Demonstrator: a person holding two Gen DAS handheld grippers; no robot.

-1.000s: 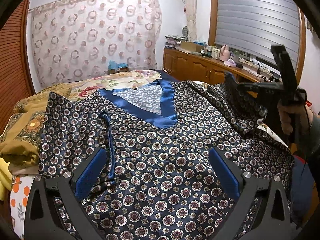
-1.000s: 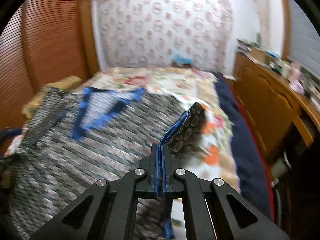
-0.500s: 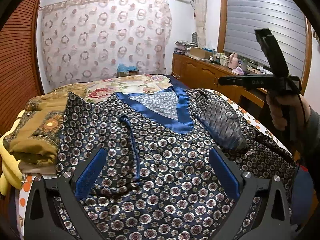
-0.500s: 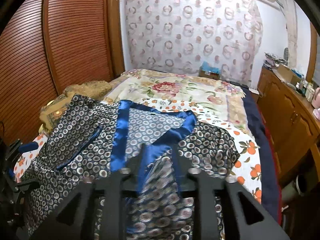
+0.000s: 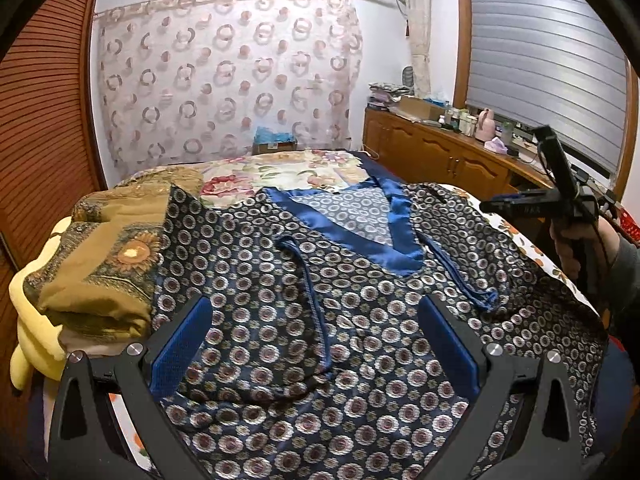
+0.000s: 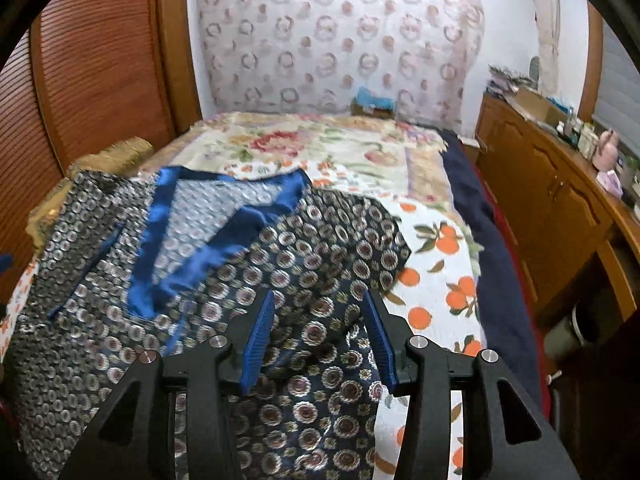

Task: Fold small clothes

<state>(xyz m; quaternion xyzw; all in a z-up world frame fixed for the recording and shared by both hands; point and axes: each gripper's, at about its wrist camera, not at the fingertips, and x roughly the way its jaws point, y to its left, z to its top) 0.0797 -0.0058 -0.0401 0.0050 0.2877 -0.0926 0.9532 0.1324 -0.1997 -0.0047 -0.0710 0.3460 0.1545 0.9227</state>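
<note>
- The top (image 5: 360,320) lies spread face-up on the bed (image 6: 432,280), collar away from the person, so its sleeves can be folded inward.
- The right gripper (image 6: 318,336) hovers over the top's right sleeve; its jaws have just been opening and hold nothing.
- The left gripper (image 5: 316,340), wide open and empty, hovers over the top's left side, likely ready for that sleeve.

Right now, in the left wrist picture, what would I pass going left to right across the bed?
Yellow bedding → folded brown sunflower cloth → patterned navy garment with its blue satin V collar → the right hand-held gripper, held by a hand.
</note>
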